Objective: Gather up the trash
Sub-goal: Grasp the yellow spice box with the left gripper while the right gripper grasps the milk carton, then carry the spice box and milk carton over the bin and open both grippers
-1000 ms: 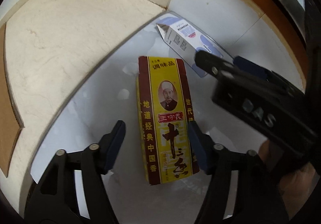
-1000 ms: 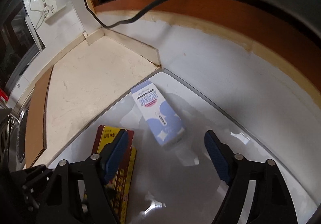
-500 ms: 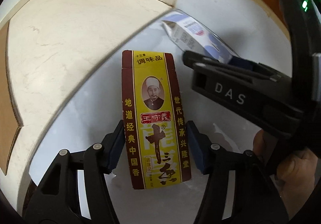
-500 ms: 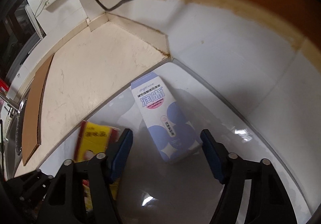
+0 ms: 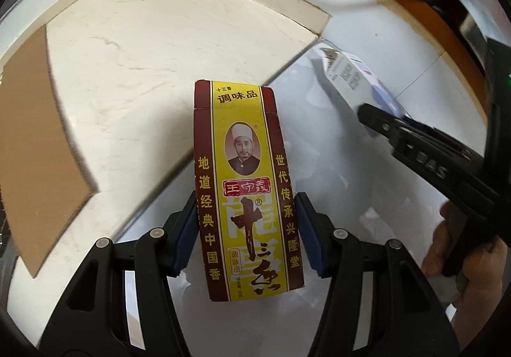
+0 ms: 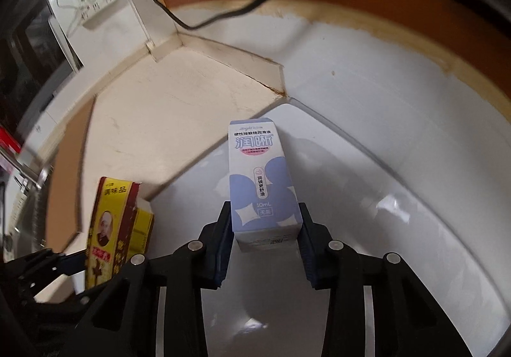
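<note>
Both grippers now grip one piece of trash each. The left gripper (image 5: 246,235) has drawn its blue pads against the long sides of the yellow-and-maroon spice box (image 5: 244,194); a second ago the box lay loose between wider jaws, and it now stands tilted up off the white tabletop (image 5: 335,171). The right gripper (image 6: 263,237) has just been closing its jaws, and its pads now press the lower sides of the lilac-and-white eye-drop carton (image 6: 260,178), which half a second earlier lay free between them. In the left wrist view the carton appears up and to the right of the spice box, well apart; in the right wrist view the spice box sits down and to the left of the carton. A person's hand (image 5: 472,261) holds the right gripper's handle.

Judgement: both pickups look complete, so carrying the pair to a bin comes next; no bin is visible.

Beyond the spice box, the glossy tabletop gives way to a cream marble floor (image 5: 166,43) with a brown cardboard sheet (image 5: 35,139) at its left. A black cable (image 6: 204,21) and a wall socket (image 6: 92,2) occupy the far corner.
</note>
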Demonstrator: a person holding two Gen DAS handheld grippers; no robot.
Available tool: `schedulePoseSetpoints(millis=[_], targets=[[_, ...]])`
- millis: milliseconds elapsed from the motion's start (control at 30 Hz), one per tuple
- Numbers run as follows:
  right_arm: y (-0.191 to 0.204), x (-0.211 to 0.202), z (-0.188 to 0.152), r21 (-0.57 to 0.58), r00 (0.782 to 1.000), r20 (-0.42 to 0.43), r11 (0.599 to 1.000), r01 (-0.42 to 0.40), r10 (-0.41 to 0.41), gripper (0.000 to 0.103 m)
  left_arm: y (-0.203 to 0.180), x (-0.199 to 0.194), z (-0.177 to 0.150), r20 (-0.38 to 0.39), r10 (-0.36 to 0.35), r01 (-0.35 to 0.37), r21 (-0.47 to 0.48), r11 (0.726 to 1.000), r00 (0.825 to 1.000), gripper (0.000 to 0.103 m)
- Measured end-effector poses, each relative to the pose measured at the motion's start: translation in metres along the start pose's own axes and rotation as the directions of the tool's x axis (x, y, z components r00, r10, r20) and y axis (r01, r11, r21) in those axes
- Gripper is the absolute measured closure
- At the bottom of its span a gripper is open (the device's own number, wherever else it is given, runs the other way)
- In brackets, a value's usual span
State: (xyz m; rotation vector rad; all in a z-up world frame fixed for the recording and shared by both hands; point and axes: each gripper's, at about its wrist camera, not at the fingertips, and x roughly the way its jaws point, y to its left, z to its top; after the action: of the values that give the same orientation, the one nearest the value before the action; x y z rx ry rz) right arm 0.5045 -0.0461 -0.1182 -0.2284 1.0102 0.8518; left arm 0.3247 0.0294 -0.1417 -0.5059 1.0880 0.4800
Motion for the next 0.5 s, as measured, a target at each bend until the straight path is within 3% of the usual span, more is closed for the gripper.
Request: schedulePoseSetpoints(millis=[267, 500], targets=[[0.034, -0.064, -0.044, 0.078, 0.998, 0.065, 0.997, -0.019, 0.013, 0.066, 0.021, -0.045, -0.021, 0.051, -0.021, 0.016, 0.094, 0.995, 0.998, 0.049], [0.08, -0.136, -0.111, 0.205, 0.988, 0.139, 0.978, 0.031, -0.06, 0.066, 0.054, -0.084, -0.061, 0.05, -0.107, 0.092, 0.244, 0.966, 0.993, 0.049]])
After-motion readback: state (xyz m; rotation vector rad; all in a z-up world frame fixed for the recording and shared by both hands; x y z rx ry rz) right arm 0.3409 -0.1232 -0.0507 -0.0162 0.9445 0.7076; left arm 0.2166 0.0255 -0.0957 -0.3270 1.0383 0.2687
